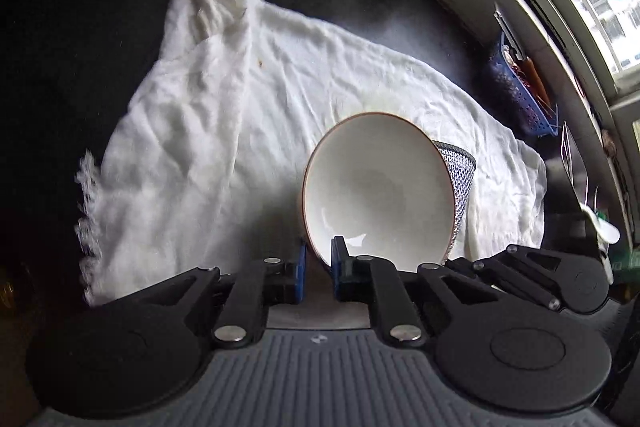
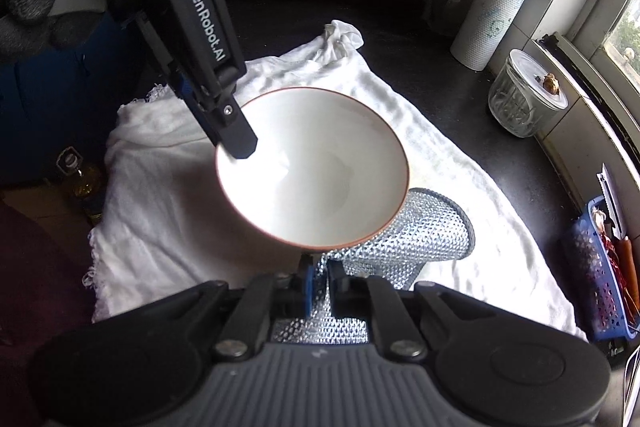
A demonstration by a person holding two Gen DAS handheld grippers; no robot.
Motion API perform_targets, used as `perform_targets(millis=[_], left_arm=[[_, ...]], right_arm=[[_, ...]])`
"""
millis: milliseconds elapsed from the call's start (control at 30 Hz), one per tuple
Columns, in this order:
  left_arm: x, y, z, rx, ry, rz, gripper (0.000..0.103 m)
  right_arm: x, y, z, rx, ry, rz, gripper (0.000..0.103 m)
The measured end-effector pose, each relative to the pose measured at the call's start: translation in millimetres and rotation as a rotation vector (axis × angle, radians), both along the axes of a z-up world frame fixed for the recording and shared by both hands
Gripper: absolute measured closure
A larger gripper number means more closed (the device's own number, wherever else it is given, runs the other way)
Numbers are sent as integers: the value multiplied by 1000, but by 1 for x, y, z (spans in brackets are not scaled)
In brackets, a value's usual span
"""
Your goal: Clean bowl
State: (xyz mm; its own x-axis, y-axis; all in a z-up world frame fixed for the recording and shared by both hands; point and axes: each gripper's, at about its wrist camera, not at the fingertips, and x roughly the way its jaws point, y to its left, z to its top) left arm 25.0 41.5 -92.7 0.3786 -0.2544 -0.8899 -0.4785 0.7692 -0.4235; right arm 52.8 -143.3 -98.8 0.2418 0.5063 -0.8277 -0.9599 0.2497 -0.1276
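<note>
A white bowl [image 1: 376, 187] with a thin brown rim is tilted over a white towel [image 1: 240, 107] spread on the dark counter. My left gripper [image 1: 319, 263] is shut on the bowl's near rim, one blue pad inside and one outside. In the right wrist view the bowl [image 2: 316, 171] opens upward, and the left gripper [image 2: 236, 147] clamps its left rim from above. My right gripper [image 2: 320, 283] is shut on a silver mesh scouring cloth [image 2: 424, 235]. The cloth runs under the bowl's lower right edge and shows behind the bowl [image 1: 460, 171] in the left wrist view.
A lidded glass jar [image 2: 520, 99] and a paper towel roll [image 2: 488, 19] stand at the back right by the window. A blue basket [image 2: 600, 267] with utensils sits on the right. An oil bottle [image 2: 84, 183] stands off the towel's left edge.
</note>
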Motion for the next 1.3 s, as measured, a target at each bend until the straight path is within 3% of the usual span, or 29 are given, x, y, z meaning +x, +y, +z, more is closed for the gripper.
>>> perform_targets(millis=[133,267,433,567,633,700,867,967,1300], left_arm=[[-3,-2,-2,-43,13,28,88],[1,-5,-2,-43,30,-31,83],[24,5,9,140,-22,-175,81],[45,11,9,149,-55,-277,81],[48,12,8,155,-60,-296,87],[45,14,8,149,-60,-274,89],[23,28,0,12,-35,-77,90],[12,22,-4,-19,-8,-10,90],[-5,-2,-6,-78,48,86,87]], right_arm=[[-8,4,0,-3,8,26,95],[-13,4,-4,-1,16,46,95],[7,-6,3,10,-8,1,95],[22,-5,10,13,-42,-10,95],[25,-3,12,10,-55,-8,95],[26,-1,12,5,-62,-4,95],[19,-1,4,-4,-42,7,95],[9,2,2,1,-24,18,95],[-15,7,-2,2,-7,50,94]])
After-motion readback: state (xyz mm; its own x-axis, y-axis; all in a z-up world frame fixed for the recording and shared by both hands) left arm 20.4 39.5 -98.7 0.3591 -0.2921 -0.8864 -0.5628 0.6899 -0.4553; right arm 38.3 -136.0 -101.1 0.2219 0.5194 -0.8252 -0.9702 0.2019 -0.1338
